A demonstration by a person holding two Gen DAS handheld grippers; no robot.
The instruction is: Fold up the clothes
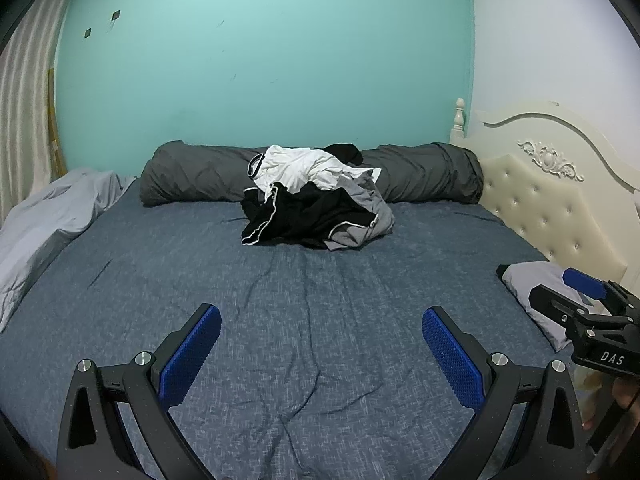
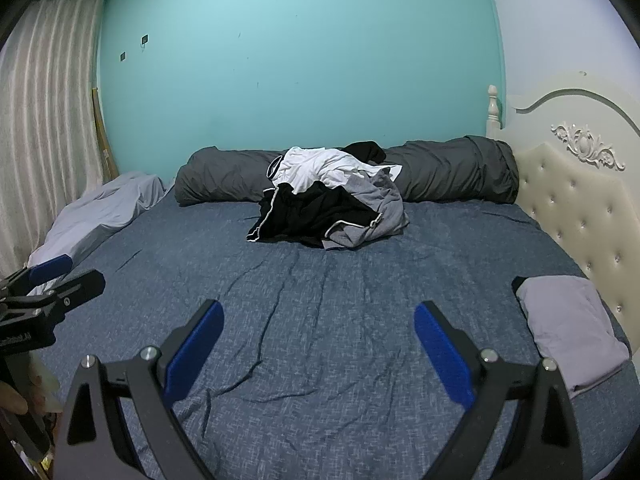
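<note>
Left gripper (image 1: 321, 330): spread wide, blue pads apart, nothing between them, hovering over the near part of the bed, pointing toward the far wall.
Right gripper (image 2: 319, 326): same deal, wide apart and holding nothing, above the bare sheet at the near side.
Clothes pile (image 1: 316, 196): heaped up loose at the far side of the bed, leaning against the dark grey rolled duvet (image 1: 192, 172); well away from both grippers.
In the pile: white shirt (image 1: 298, 168) on top, black shorts with white trim (image 1: 288, 216) in front, grey garment (image 1: 368, 216) on the right, some more black cloth poking out behind.
Folded grey piece (image 2: 568, 328): flat and squared off near the right edge of the bed, just beside the headboard (image 2: 576, 200), apart from the pile.
Bed (image 1: 200, 280): blue speckled sheet, lightly creased down the middle.
Left side: crumpled light grey blanket (image 1: 52, 216) along the bed's edge, curtain (image 2: 44, 120) behind it.
Back: teal wall (image 1: 260, 60).
</note>
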